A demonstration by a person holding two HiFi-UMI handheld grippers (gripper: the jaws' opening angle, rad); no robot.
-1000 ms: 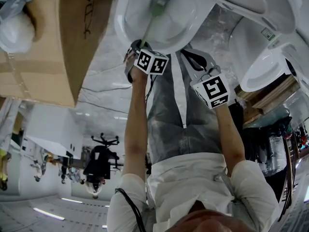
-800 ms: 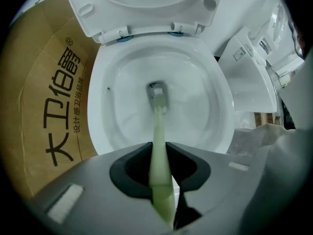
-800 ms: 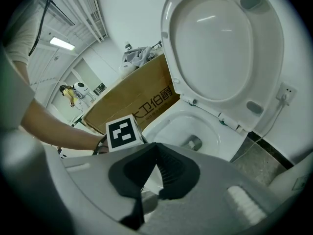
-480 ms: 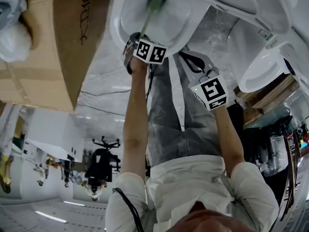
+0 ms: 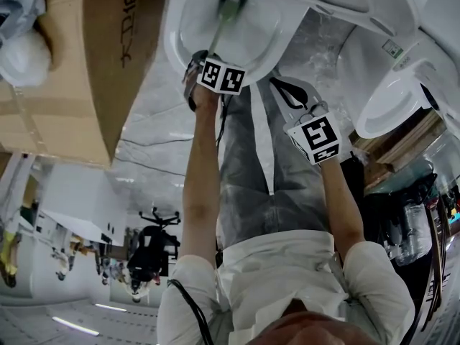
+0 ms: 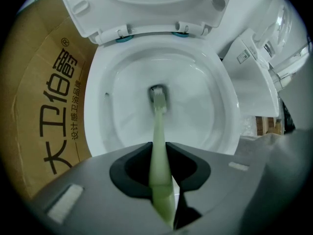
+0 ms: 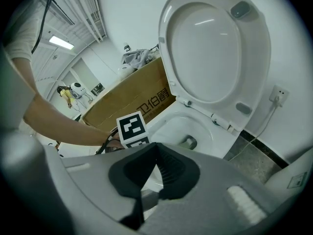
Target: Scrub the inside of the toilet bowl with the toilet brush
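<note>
The white toilet bowl (image 5: 180, 49) (image 6: 100, 82) (image 7: 168, 126) stands with its lid (image 7: 215, 48) raised. My left gripper (image 5: 209, 54) (image 6: 161, 180) hovers over the bowl's near rim, shut on the pale green handle of the toilet brush (image 6: 159, 131). The brush head (image 5: 230, 6) (image 6: 157, 94) (image 7: 188, 142) rests against the inner surface, deep in the bowl. My right gripper (image 5: 289, 86) (image 7: 155, 147) hangs to the right of the bowl's front, jaws shut with nothing between them.
A large brown cardboard box (image 5: 79, 63) (image 6: 49, 106) (image 7: 127, 102) stands close against the bowl's left side. Another white ceramic fixture (image 5: 392, 103) (image 6: 249, 77) sits to the right. A wall socket (image 7: 279, 93) with a cord is behind the toilet.
My left gripper has shifted a little toward the bowl, and the brush head has slid slightly across the inner surface. The right gripper has hardly moved.
</note>
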